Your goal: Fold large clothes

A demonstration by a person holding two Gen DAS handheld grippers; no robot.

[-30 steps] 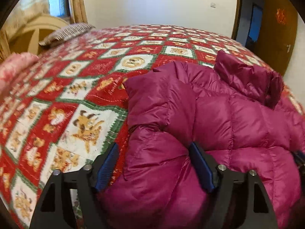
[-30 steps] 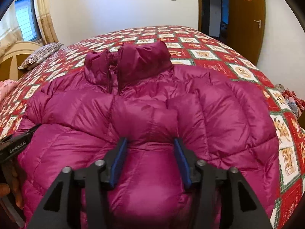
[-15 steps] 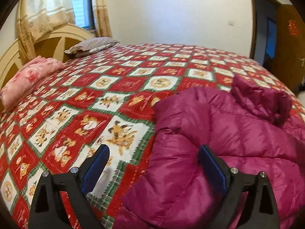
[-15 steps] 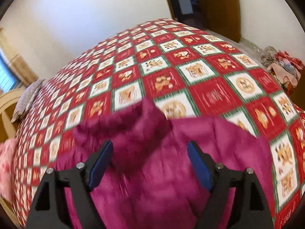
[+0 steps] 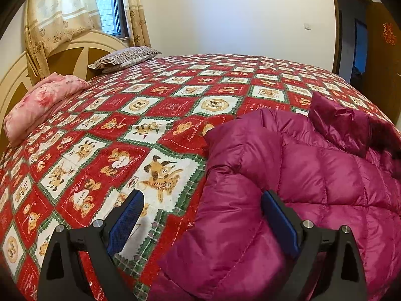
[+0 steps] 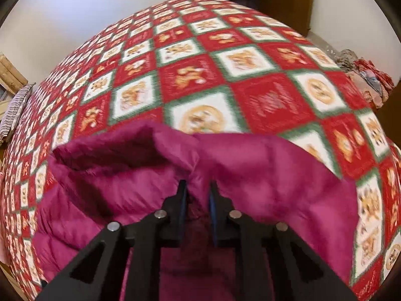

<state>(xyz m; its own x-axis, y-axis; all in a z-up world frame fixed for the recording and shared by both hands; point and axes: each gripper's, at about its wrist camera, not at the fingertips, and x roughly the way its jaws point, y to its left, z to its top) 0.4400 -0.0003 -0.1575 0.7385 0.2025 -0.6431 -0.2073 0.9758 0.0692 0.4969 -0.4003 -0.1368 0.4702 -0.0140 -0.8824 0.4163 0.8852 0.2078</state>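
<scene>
A red, white and green patchwork bedspread (image 5: 155, 115) covers the bed. Near the cream headboard (image 5: 75, 55) lie a striped pillow (image 5: 125, 57) and a folded pink blanket (image 5: 40, 102). Beige curtains (image 5: 57, 17) flank a window (image 5: 109, 2); a brown door (image 5: 383, 57) stands at right

Both grippers, left gripper (image 5: 200, 205) and right gripper (image 6: 196, 193), have black frames, silver screws, apparently blue pads (image 5: 126, 219).

left tool (image 5: 200, 215) spread wide, tilted down; right tool (image 6: 196, 195) just closed, pinching fabric, steep.
</scene>
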